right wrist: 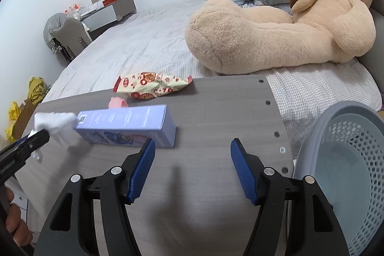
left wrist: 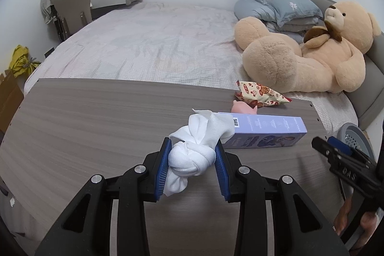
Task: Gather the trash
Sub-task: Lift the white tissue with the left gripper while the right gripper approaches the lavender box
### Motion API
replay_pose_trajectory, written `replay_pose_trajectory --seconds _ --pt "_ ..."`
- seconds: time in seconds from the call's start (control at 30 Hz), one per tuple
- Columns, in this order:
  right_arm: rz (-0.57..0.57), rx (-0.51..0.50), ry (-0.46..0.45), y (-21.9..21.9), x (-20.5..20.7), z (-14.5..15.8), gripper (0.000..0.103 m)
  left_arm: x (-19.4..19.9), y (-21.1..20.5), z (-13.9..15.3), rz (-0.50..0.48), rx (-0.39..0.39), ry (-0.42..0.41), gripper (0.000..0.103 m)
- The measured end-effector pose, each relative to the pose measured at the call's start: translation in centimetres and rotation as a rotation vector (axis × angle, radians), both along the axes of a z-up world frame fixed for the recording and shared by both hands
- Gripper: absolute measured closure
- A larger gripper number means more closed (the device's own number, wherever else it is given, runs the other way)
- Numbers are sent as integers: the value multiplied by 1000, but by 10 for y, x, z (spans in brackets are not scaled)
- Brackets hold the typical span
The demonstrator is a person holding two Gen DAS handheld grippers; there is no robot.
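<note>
**Knotted tissue in my left claw**

My left gripper (left wrist: 193,155) is clenched on a knotted white tissue wad (left wrist: 192,157), its blue pads pressing both sides, over the grey board (left wrist: 84,116) laid across the bed (left wrist: 148,40). My right gripper (right wrist: 192,167) stands released with nothing between its pads. Ahead on the board lie a purple box (right wrist: 124,126), a small pink thing (right wrist: 117,103) and a snack bag (right wrist: 153,85). The grey basket (right wrist: 348,160) stands just off the board's right edge.

Board (right wrist: 216,112) lies on bed (right wrist: 144,44). On it: box (right wrist: 124,124) near, wrapper (right wrist: 153,85) far. Basket (right wrist: 348,160) right. Bear (right wrist: 276,32) far right.
</note>
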State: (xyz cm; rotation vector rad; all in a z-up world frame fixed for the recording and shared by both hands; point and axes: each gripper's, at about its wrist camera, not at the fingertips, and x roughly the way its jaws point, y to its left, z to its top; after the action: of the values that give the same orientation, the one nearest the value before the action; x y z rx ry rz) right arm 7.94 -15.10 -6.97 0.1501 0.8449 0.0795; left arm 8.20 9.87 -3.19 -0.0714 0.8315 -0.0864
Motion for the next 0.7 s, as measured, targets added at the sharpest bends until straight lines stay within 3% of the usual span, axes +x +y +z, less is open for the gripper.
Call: replay_pose_trajectory --seconds 0.27,0.7 --pt "-22 -6 18 -11 38 -1 40 -7 13 8 34 7 -34 68" --pt "73 -10 100 -9 84 -10 40 -8 27 13 73 4 -47 68"
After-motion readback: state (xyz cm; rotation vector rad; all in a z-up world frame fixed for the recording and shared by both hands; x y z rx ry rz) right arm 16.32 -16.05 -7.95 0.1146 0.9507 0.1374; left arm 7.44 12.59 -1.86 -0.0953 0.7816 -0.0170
